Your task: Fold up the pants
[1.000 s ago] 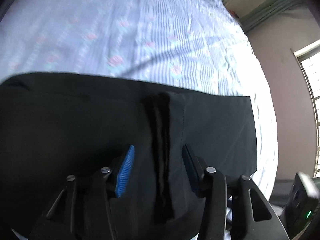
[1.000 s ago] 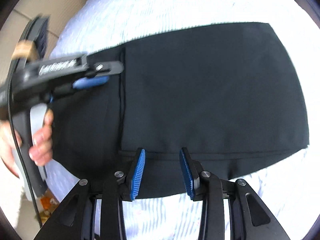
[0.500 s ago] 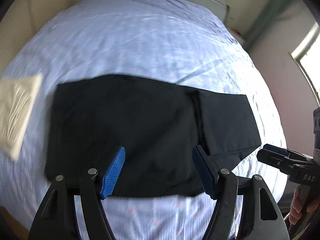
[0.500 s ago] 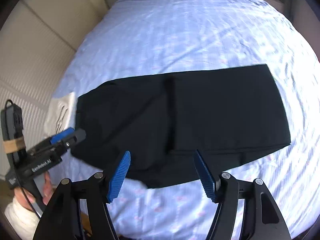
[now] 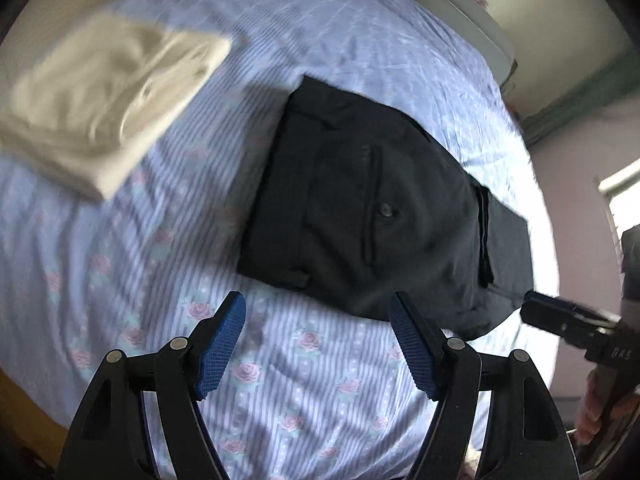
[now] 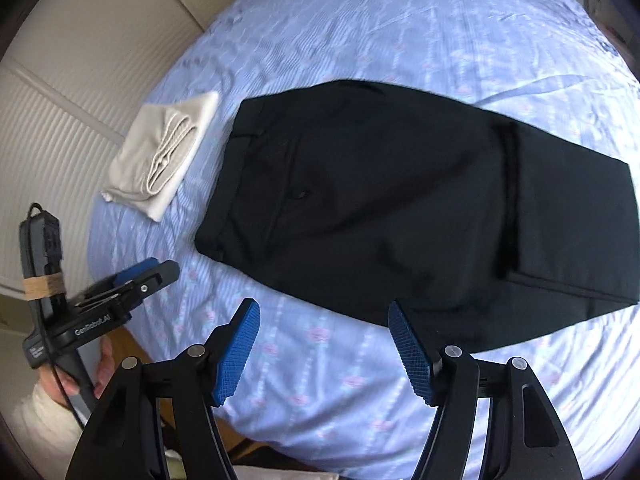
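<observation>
a folded cream cloth lies on the blue rose-patterned bedsheet.

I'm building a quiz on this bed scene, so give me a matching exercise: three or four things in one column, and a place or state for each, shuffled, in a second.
Things:
1. black folded pants
2. beige folded cloth
3. left gripper
4. light blue rose-print bedsheet

Places or states:
A. jaws open over bare sheet, nothing between them
B. lies flat in the middle of the bed, back pocket button showing
C. lies beyond the waistband end of the pants, apart from them
D. covers the bed under both garments

Pairs: 1-B, 2-C, 3-A, 4-D
</observation>
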The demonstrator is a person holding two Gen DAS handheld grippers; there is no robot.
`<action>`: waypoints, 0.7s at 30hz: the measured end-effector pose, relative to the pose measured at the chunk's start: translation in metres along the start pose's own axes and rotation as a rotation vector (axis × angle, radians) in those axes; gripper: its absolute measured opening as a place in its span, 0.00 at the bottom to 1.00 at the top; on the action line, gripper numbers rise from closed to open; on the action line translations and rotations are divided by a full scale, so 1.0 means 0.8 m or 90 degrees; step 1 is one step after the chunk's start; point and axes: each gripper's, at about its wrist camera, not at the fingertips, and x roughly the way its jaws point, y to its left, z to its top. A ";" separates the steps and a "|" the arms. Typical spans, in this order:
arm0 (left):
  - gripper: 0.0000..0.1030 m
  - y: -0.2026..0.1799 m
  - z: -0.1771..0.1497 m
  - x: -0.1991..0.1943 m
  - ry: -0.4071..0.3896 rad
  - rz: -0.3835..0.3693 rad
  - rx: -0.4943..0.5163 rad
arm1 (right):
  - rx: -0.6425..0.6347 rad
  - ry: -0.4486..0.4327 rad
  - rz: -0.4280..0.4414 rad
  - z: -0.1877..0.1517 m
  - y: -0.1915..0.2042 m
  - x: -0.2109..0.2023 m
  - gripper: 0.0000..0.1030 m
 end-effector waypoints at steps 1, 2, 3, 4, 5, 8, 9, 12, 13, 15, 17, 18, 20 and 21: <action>0.70 0.013 0.002 0.006 0.002 -0.020 -0.021 | -0.002 0.004 -0.005 0.004 0.010 0.006 0.66; 0.70 0.025 0.004 0.013 0.002 -0.041 -0.044 | -0.006 0.006 -0.010 0.007 0.017 0.012 0.66; 0.70 0.039 0.006 0.023 0.004 -0.060 -0.070 | -0.010 0.010 -0.017 0.010 0.025 0.017 0.66; 0.70 0.051 0.007 0.033 0.008 -0.076 -0.098 | -0.017 0.016 -0.026 0.014 0.032 0.022 0.66; 0.70 0.061 0.007 0.043 0.010 -0.094 -0.125 | -0.022 0.018 -0.029 0.017 0.038 0.026 0.66; 0.69 0.080 0.009 0.068 0.019 -0.150 -0.187 | -0.036 0.031 -0.045 0.025 0.051 0.041 0.66; 0.69 0.087 0.010 0.079 0.020 -0.168 -0.208 | -0.037 0.037 -0.048 0.027 0.053 0.046 0.66; 0.66 0.099 0.014 0.102 0.030 -0.188 -0.237 | -0.034 0.049 -0.054 0.034 0.059 0.057 0.66; 0.65 0.102 0.014 0.109 0.033 -0.198 -0.246 | -0.036 0.052 -0.058 0.036 0.061 0.061 0.66; 0.58 0.111 0.016 0.121 0.035 -0.227 -0.265 | -0.038 0.057 -0.061 0.038 0.063 0.064 0.66; 0.48 0.120 0.021 0.129 0.037 -0.258 -0.277 | -0.038 0.061 -0.063 0.040 0.066 0.070 0.66; 0.40 0.123 0.026 0.130 0.036 -0.278 -0.272 | -0.037 0.064 -0.063 0.041 0.067 0.072 0.66; 0.36 0.127 0.037 0.135 0.044 -0.290 -0.261 | -0.034 0.068 -0.061 0.043 0.068 0.076 0.66; 0.32 0.125 0.045 0.137 0.050 -0.298 -0.247 | -0.034 0.068 -0.060 0.043 0.069 0.078 0.66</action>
